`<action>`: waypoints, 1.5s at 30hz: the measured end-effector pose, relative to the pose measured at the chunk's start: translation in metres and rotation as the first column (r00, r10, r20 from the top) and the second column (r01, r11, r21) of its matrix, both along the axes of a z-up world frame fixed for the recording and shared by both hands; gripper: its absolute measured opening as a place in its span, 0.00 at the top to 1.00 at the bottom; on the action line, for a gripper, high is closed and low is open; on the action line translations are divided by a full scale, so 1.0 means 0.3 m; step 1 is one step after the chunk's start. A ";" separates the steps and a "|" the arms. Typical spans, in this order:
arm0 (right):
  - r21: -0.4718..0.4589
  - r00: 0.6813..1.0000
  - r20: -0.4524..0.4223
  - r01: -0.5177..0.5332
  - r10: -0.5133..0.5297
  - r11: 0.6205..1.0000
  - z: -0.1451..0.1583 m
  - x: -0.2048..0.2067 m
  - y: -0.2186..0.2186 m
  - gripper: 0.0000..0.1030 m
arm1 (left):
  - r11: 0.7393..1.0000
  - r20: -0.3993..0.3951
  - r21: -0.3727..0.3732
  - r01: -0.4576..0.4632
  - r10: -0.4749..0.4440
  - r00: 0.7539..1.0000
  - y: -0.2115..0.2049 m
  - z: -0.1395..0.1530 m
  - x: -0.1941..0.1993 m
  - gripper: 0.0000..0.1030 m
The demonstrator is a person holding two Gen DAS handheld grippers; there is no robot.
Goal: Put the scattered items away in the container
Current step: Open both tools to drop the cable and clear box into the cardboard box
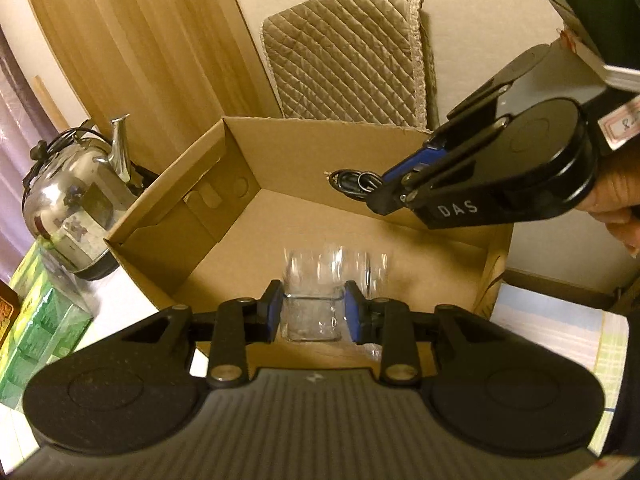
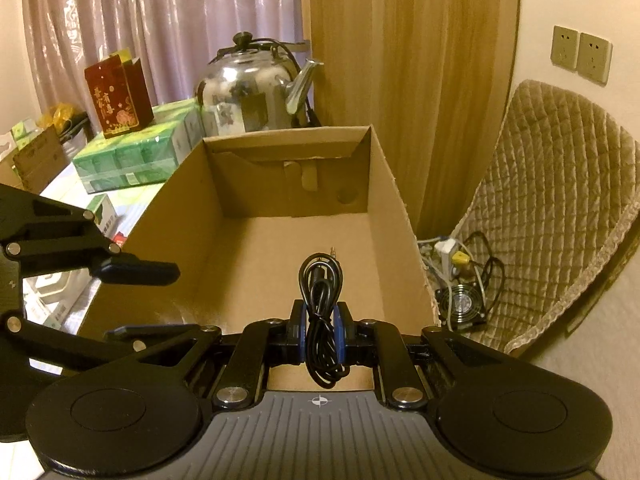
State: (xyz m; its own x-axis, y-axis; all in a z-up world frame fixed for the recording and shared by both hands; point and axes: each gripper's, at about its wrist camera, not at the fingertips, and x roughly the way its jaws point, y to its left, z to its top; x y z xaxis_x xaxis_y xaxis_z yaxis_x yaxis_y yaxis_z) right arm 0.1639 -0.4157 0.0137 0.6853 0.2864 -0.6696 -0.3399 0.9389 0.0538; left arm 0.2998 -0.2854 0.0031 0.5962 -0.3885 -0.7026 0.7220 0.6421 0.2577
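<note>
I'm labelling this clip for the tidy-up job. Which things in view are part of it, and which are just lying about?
Part of the job:
- open brown cardboard box
- clear square glass tumbler, between the left claw's pads
- coiled black audio cable, clamped in the right claw

Just lying about:
- shiny steel kettle
- green tissue packs
- red gift box
- quilted beige cushion
- small black fan

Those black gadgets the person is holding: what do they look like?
Each gripper, the left gripper and the right gripper, is matte black, with two round discs, linkage bars with silver rivets, a ribbed grey body and blue finger pads. The right one bears white letters "DAS".
</note>
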 end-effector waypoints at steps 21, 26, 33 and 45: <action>-0.019 0.999 -0.042 -0.035 0.034 0.999 -0.024 0.004 0.072 0.88 | 0.990 0.040 -0.095 -0.102 0.106 0.994 0.142 0.095 -0.067 0.68; 0.001 1.000 -0.022 -0.007 0.007 1.000 -0.007 -0.011 0.062 0.59 | 0.987 0.031 -0.109 -0.116 0.120 0.992 0.163 0.097 -0.072 0.68; 0.021 1.000 0.010 -0.003 0.003 1.000 0.051 -0.071 0.074 0.51 | 0.982 0.030 -0.124 -0.141 0.146 0.989 0.201 0.114 -0.100 0.67; 0.026 0.994 0.088 -0.068 0.065 0.997 0.180 -0.281 0.179 0.35 | 0.960 0.031 -0.161 -0.230 0.237 0.971 0.331 0.187 -0.246 0.63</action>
State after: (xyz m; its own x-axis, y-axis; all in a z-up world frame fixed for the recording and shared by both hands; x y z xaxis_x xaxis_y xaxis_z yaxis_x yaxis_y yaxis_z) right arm 0.0797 -0.3619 0.0679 0.7193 0.3516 -0.5992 -0.4063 0.9125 0.0478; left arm 0.2261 -0.1862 0.0591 0.7155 -0.3360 -0.6125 0.5362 0.8262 0.1731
